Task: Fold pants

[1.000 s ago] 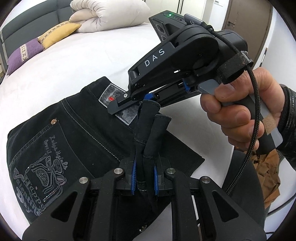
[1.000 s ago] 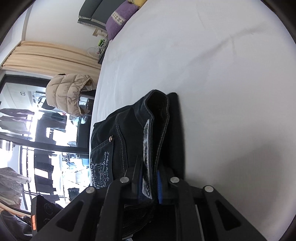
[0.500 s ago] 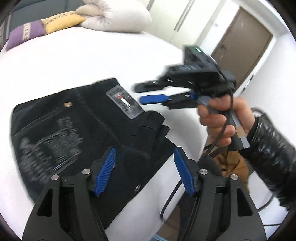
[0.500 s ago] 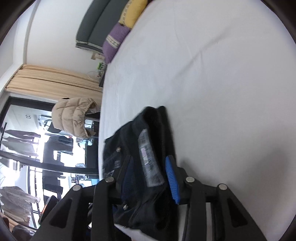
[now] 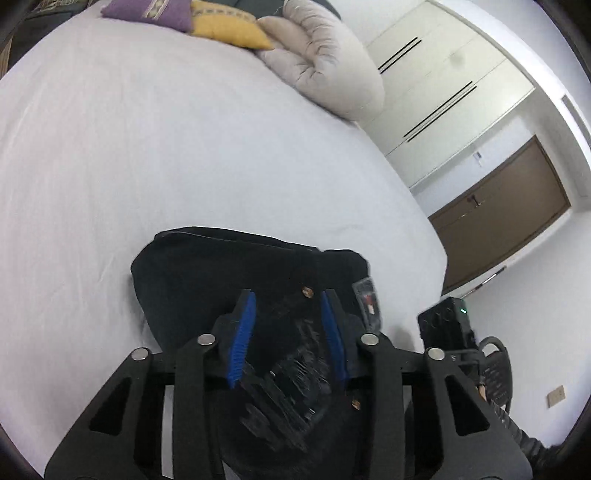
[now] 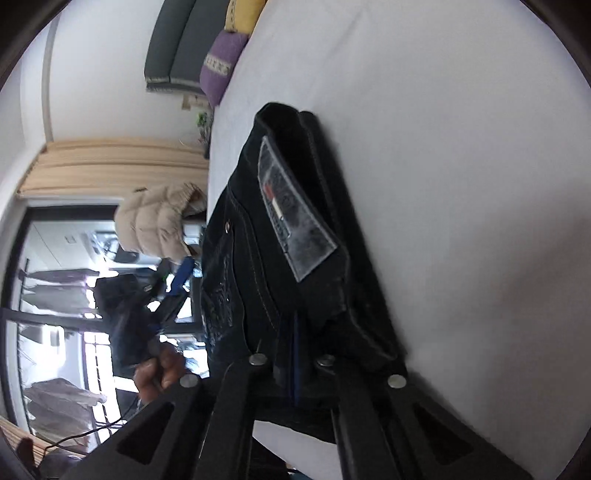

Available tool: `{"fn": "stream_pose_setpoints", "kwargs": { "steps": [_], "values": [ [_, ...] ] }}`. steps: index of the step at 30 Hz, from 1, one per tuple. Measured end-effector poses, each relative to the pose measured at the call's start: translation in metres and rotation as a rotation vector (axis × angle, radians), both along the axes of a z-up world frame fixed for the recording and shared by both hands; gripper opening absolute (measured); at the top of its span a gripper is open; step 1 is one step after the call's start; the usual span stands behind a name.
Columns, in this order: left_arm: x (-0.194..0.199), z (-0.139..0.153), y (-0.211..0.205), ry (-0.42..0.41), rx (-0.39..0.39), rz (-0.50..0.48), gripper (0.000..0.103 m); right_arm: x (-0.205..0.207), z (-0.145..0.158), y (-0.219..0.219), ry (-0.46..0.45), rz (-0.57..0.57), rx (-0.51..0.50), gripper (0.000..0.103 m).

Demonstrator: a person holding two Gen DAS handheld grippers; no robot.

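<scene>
The black jeans [image 5: 236, 269] lie folded into a compact stack on the white bed [image 5: 147, 147], near its front edge. In the right wrist view the jeans [image 6: 280, 258] show a grey waistband label [image 6: 291, 225] on top. My left gripper [image 5: 290, 328] is open, its blue pads apart just above the back pocket. My right gripper [image 6: 295, 354] has its jaws close together at the near end of the stack; cloth hides the fingertips, so I cannot tell if it pinches it. The right gripper's body [image 5: 448, 325] shows at the bed's right edge. The left gripper [image 6: 177, 288] appears blurred beyond the jeans.
Purple [image 5: 147, 13] and yellow [image 5: 229, 29] pillows and a rolled beige duvet [image 5: 325, 70] lie at the head of the bed. A wardrobe [image 5: 454, 92] and brown door [image 5: 506, 218] stand to the right. A window with curtain [image 6: 110, 166] and a beige jacket [image 6: 155, 225] are beyond the bed.
My left gripper let go of the jeans, opened and swung over the pocket side. My right gripper opened briefly and its jaws are now close together at the stack's end.
</scene>
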State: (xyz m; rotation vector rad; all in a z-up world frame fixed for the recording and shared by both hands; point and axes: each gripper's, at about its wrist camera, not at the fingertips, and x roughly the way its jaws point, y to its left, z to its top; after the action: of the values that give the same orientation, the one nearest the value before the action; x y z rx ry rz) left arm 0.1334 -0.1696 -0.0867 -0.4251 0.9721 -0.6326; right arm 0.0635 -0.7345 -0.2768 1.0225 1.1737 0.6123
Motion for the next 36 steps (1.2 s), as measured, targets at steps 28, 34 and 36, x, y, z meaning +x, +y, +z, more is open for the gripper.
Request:
{"fn": "stream_pose_setpoints", "kwargs": {
  "steps": [28,34,36],
  "values": [
    [-0.156,-0.033,0.014,-0.102,0.119,-0.135,0.023,-0.009,0.012,0.015,-0.048,-0.026,-0.096,0.0],
    [-0.152,-0.044,0.003,-0.111,0.144,-0.145,0.023,-0.011,0.018,0.021,-0.058,-0.027,-0.121,0.0],
    [-0.151,-0.039,0.004,-0.099,0.145,-0.14,0.023,-0.013,0.023,0.022,-0.073,-0.022,-0.127,0.0]
  ]
}}
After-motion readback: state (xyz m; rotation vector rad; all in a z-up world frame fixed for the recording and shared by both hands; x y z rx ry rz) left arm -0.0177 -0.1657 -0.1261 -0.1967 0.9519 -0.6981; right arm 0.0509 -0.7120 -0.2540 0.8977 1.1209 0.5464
